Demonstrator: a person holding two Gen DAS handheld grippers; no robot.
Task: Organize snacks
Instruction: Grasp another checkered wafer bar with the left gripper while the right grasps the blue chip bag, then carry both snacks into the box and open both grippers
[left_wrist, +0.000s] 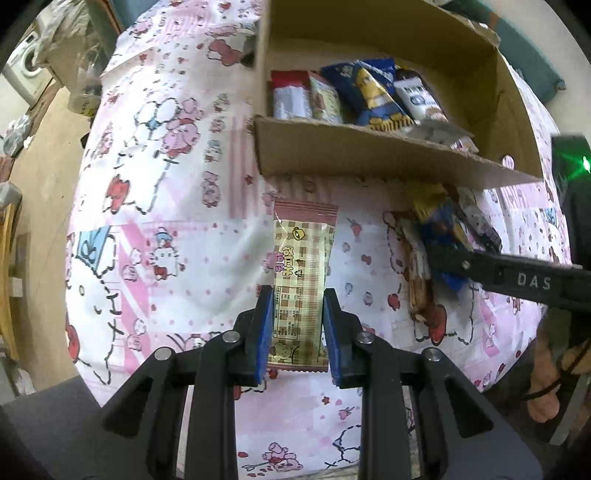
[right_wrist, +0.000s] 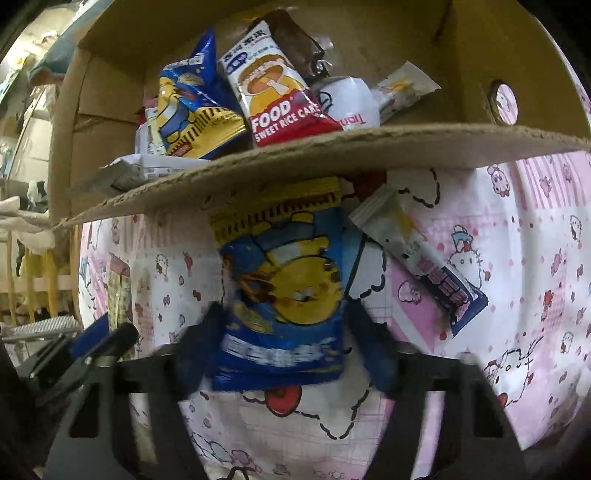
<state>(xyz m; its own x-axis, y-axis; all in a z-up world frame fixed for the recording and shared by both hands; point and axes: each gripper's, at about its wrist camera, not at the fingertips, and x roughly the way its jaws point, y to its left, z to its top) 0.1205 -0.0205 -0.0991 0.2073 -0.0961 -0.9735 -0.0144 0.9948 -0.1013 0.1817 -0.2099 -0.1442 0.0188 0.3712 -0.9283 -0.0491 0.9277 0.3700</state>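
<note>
pink cartoon cloth (left_wrist: 177, 206) bears cardboard box (left_wrist: 362, 158) and checked snack bar (left_wrist: 301, 280).

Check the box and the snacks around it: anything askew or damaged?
The cardboard box has a ragged, bowed front edge. Snacks inside lie jumbled and overlapping, not in rows. On the cloth, the white-and-blue bar lies skewed beside the blue-and-yellow packet between the right tool fingers. Nothing spilled.
</note>
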